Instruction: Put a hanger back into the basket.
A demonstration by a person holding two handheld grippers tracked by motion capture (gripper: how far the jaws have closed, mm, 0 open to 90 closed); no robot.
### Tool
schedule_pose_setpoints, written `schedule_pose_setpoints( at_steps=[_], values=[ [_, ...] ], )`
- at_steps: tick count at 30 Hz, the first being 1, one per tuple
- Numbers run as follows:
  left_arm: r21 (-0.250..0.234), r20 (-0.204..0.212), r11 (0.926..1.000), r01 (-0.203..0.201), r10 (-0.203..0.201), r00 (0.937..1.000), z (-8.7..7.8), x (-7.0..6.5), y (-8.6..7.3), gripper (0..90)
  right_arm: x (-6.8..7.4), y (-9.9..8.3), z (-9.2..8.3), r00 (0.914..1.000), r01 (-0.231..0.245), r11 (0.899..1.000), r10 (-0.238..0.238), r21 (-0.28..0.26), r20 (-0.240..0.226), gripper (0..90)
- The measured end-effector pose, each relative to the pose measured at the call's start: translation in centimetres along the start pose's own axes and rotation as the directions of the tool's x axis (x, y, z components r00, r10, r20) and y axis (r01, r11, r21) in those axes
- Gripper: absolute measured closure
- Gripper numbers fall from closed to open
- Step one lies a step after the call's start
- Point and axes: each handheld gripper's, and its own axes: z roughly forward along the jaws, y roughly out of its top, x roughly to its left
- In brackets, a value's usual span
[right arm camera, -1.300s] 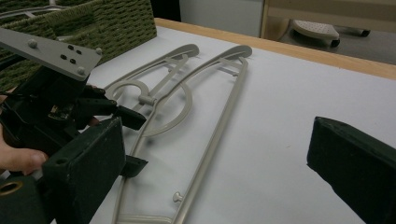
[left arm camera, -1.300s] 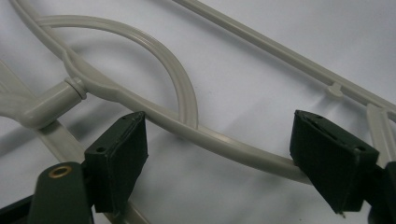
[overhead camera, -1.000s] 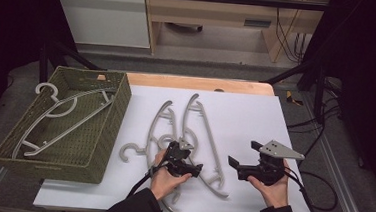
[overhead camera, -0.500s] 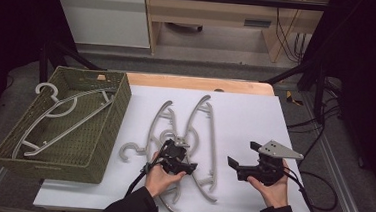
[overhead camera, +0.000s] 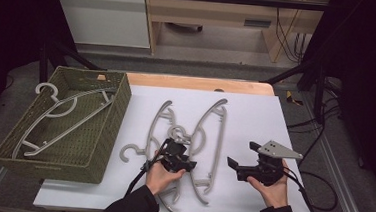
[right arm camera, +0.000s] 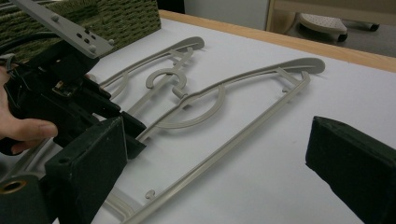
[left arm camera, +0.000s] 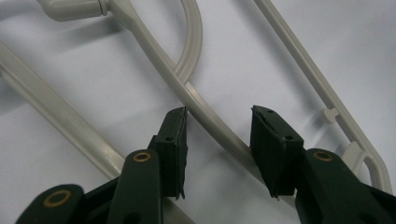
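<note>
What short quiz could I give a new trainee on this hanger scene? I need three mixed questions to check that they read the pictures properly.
1. True or false: the left gripper has its jaws apart on either side of a hanger bar.
2. Where does the third hanger lie: a) in the green basket, b) on the floor, c) in the right gripper?
3. Fill in: the right gripper is open and holds ____.

Key: 1 true; 2 a; 3 nothing.
</note>
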Motion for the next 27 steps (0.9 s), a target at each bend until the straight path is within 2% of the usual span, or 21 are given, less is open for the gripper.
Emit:
schedule_pose_setpoints(
  at_steps=[2,3,4,5,7,9,12,15,16,21,22,25,27],
  values=[
    [-0.009,-0.021,0.9999,-0.009,0.009,0.9997,-0.1,0.0,0.1,59.4,0.0,0.0,0.0,1.0,-0.005,1.0,0.005,-0.003,0.003,5.5],
    [-0.036,-0.024,0.9991,-0.023,0.022,0.9995,-0.5,0.0,0.2,64.5,0.0,0.0,-0.1,1.0,-0.005,1.0,0.005,-0.003,0.003,5.6],
    [-0.035,-0.044,0.9988,-0.034,0.032,0.9985,-0.6,-0.1,0.3,70.5,0.0,0.0,-0.1,1.0,-0.005,1.0,0.005,-0.002,0.003,5.6],
    [-0.028,-0.082,0.997,-0.072,0.069,0.9942,-0.6,-0.4,0.3,71.6,0.0,0.0,-0.1,1.0,-0.006,1.0,0.006,-0.002,0.003,5.6],
    [-0.037,-0.098,0.9959,-0.083,0.079,0.9921,-0.6,-0.7,0.3,72.0,0.0,0.0,0.0,1.0,0.0,1.0,0.0,0.0,0.001,5.6],
    [-0.03,-0.112,0.9963,-0.081,0.077,0.9908,-0.3,-0.8,0.2,65.3,0.0,0.0,0.0,1.0,-0.002,1.0,0.002,0.001,-0.001,5.6],
    [-0.001,-0.102,0.997,-0.078,0.077,0.9918,0.5,-0.9,0.0,52.9,0.0,0.0,-0.1,1.0,-0.006,1.0,0.006,-0.004,0.003,5.6],
    [-0.011,-0.124,0.9966,-0.081,0.079,0.989,0.7,-1.3,-0.1,48.7,0.0,0.0,-0.1,1.0,-0.007,1.0,0.007,-0.006,0.005,5.6],
    [-0.001,-0.139,0.9958,-0.091,0.09,0.9862,0.6,-1.3,-0.2,52.0,0.0,0.0,-0.1,1.0,-0.008,1.0,0.008,-0.004,0.004,5.6],
    [0.01,-0.138,0.9962,-0.086,0.087,0.9866,0.5,-0.9,0.0,59.3,0.0,0.0,-0.1,1.0,-0.007,1.0,0.007,-0.004,0.004,5.6],
    [0.004,-0.135,0.9975,-0.071,0.071,0.9883,0.4,-0.7,0.0,63.2,0.0,0.0,-0.1,1.0,-0.007,1.0,0.007,-0.005,0.006,5.6],
    [0.014,-0.128,0.9976,-0.067,0.068,0.9894,0.2,-0.2,0.1,73.7,0.0,0.1,-0.2,1.0,-0.006,1.0,0.006,-0.007,0.005,5.6],
    [0.017,-0.135,0.9966,-0.081,0.083,0.9875,0.2,-0.1,0.1,78.3,-0.1,0.1,-0.2,1.0,-0.006,1.0,0.006,-0.006,0.005,5.6]
  ],
)
